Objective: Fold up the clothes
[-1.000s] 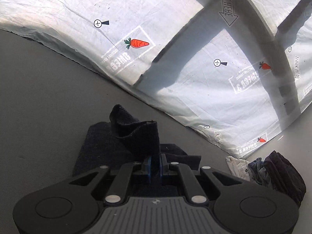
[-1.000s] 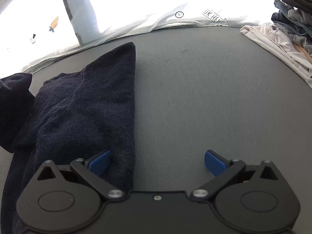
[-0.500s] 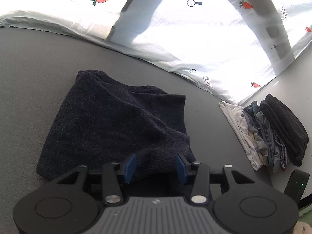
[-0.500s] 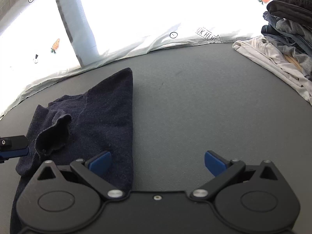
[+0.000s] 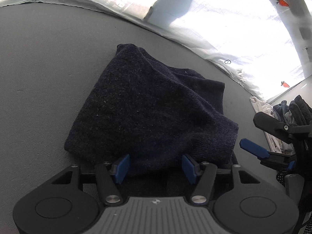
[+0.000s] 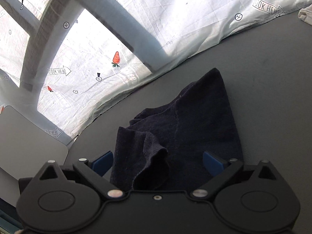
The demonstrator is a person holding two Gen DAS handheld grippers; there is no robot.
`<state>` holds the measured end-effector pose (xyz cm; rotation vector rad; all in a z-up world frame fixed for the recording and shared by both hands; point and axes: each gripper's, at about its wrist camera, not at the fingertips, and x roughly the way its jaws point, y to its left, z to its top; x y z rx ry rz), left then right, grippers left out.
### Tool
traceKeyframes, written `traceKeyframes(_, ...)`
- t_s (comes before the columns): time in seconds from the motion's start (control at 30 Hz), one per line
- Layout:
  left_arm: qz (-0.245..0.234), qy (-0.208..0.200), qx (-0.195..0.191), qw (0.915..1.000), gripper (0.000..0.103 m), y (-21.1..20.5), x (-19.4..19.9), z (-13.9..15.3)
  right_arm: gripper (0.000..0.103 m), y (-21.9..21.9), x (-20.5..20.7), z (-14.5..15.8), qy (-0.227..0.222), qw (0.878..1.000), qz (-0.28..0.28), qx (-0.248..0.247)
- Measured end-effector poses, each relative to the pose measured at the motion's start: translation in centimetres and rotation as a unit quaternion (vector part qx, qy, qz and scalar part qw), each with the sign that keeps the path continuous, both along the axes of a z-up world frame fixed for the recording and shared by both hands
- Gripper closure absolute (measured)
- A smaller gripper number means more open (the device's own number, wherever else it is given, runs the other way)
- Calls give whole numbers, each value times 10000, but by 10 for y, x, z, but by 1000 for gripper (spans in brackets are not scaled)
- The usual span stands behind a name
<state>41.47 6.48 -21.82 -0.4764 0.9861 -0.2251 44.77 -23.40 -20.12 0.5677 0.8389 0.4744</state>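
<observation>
- Right now the left gripper hangs low over the near edge of a dark navy knitted garment; its jaws are opening, the blue pads stand clear on either side, and the cloth runs between them without being pinched.
- Over on the right side of the left wrist view, the right gripper comes in side-on, one blue finger pointing toward the garment's near right corner but not touching it.
- From its own camera the right gripper is spread wide, its jaws closing a little, and a loose folded flap of the garment lies between the fingers with neither pad pressing on it.
- That garment lies folded in a rough heap on the grey bench, one corner pointing toward the far edge.
- Behind the bench hangs a white sheet printed with carrots, arrows and "LOOK HERE", brightly backlit.
- Off at the bench's right end sits a stack of folded clothes, white at the bottom, darker pieces above.
- At the left of the right wrist view, a pale grey rounded panel shows beside the bench.
</observation>
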Motion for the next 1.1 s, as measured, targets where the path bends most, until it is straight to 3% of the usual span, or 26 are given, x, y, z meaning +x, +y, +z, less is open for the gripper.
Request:
traceKeyframes(0.1, -71, -57, -138, 9999, 20, -2, 2, -2, 19, 11, 11, -3, 79, 9998, 182, -44)
traceKeyframes(0.17, -18, -38, -393, 9992, 13, 1, 5, -4, 34, 19, 19, -5, 142, 9993, 338, -61)
traceKeyframes(0.2, 62, -4, -586, 9983, 10, 5, 6, -5, 37, 24, 23, -6, 185, 9989, 423, -61)
traceKeyframes(0.3, 227, 84, -1035, 9943, 8, 16, 9, -9, 49, 36, 32, -10, 366, 9973, 631, -96)
traceKeyframes(0.4, 280, 94, -1212, 9922, 8, 21, 8, -11, 61, 41, 36, -12, 438, 9964, 725, -93)
traceKeyframes(0.47, 280, 92, -1199, 9923, 8, 21, 8, -10, 89, 41, 33, -11, 357, 9963, 775, -99)
traceKeyframes(0.5, 292, 102, -1170, 9927, 8, 20, 9, -10, 92, 41, 30, -9, 285, 9962, 809, -133)
traceKeyframes(0.73, 298, 135, -891, 9955, 8, 16, -5, 1, 97, 27, 1, -4, 198, 9984, 525, -74)
traceKeyframes(1.1, 302, 105, -545, 9980, 8, 8, -70, 20, 98, 7, -71, -3, 430, 9988, 197, -132)
